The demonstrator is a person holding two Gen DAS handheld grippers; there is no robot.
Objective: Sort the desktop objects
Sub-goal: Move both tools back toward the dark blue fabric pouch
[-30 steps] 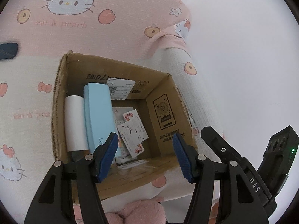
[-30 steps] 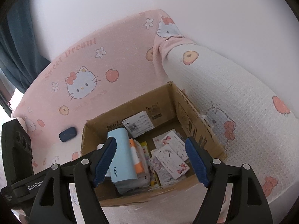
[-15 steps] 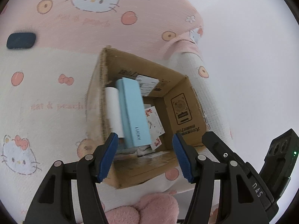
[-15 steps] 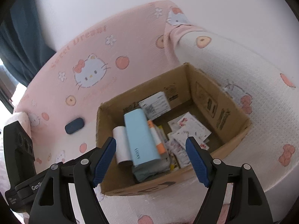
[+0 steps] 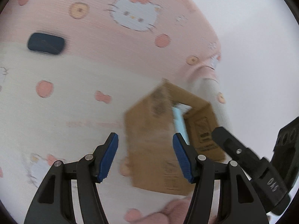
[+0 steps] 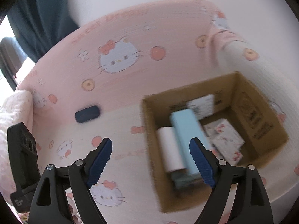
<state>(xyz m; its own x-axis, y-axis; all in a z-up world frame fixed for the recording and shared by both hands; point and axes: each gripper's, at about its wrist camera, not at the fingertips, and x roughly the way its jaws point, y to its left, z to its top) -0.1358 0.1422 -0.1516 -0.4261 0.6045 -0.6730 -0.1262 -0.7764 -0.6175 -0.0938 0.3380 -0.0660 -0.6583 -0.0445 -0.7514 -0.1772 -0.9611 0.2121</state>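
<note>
A brown cardboard box (image 6: 261,123) stands on a cat-print sofa; in it lie a light blue case (image 6: 186,130), a white roll (image 6: 168,145) and floral cards (image 6: 226,138). The box (image 5: 149,149) also shows in the blurred left wrist view, at the right. A dark blue oval object (image 6: 87,114) lies on the sofa seat left of the box, also seen as the dark oval object (image 5: 45,43) at upper left. My left gripper (image 5: 145,158) is open and empty, in front of the box's outer wall. My right gripper (image 6: 150,161) is empty, its jaws opening, over the box's left edge.
The pink sofa back (image 6: 130,37) with cat faces rises behind the seat, an armrest (image 6: 243,46) at the right. A dark curtain (image 6: 46,9) hangs at the upper left. A pink plush thing (image 5: 168,212) lies at the bottom edge. The other gripper's body (image 5: 261,168) shows at the right.
Both views have swung left: the box has slid to the right of each frame, and the dark oval object has come further into view. The right jaws stand a little wider.
</note>
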